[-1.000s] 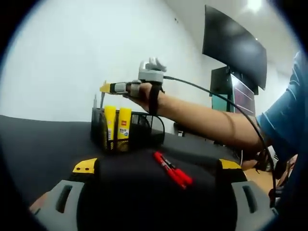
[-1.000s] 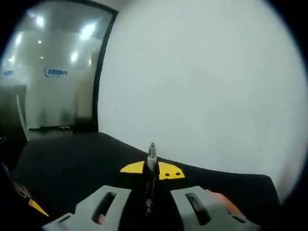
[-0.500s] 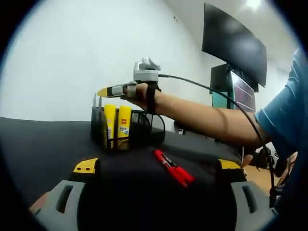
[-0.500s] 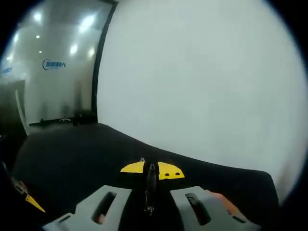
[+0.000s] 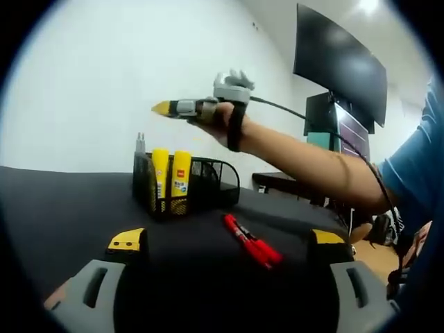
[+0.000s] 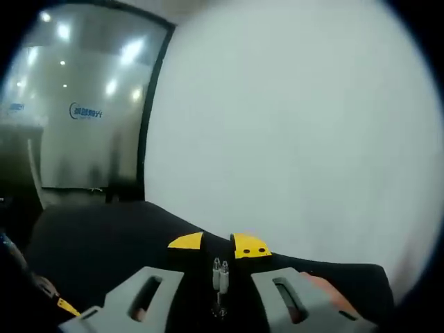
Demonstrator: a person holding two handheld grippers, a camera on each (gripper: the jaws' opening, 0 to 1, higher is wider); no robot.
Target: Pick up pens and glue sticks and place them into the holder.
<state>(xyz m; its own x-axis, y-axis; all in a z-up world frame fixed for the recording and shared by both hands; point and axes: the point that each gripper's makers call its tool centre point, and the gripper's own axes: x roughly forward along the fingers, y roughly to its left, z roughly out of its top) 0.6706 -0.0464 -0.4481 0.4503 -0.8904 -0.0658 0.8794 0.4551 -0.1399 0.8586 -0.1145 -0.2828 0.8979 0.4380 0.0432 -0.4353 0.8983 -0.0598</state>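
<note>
Red pens (image 5: 251,243) are lying on the black table (image 5: 62,208) beyond the left gripper (image 5: 222,244), jaws wide and empty. Farther off, glue sticks (image 5: 170,182) are standing in the holder (image 5: 186,187). Above, the right gripper (image 5: 163,108) is hovering, its jaws (image 6: 219,244) nearly closed, apparently empty; two pen tips (image 6: 220,266) are peeking up below.

red pens (image 5: 251,242) beside mesh holder (image 5: 186,186)

In the left gripper view, the left gripper (image 5: 222,243) sits low with its jaws spread wide. The right gripper (image 5: 164,108) is raised, gripped by a hand (image 5: 220,119) on an outstretched forearm (image 5: 305,163). In the right gripper view its yellow-tipped jaws stand slightly apart.
</note>
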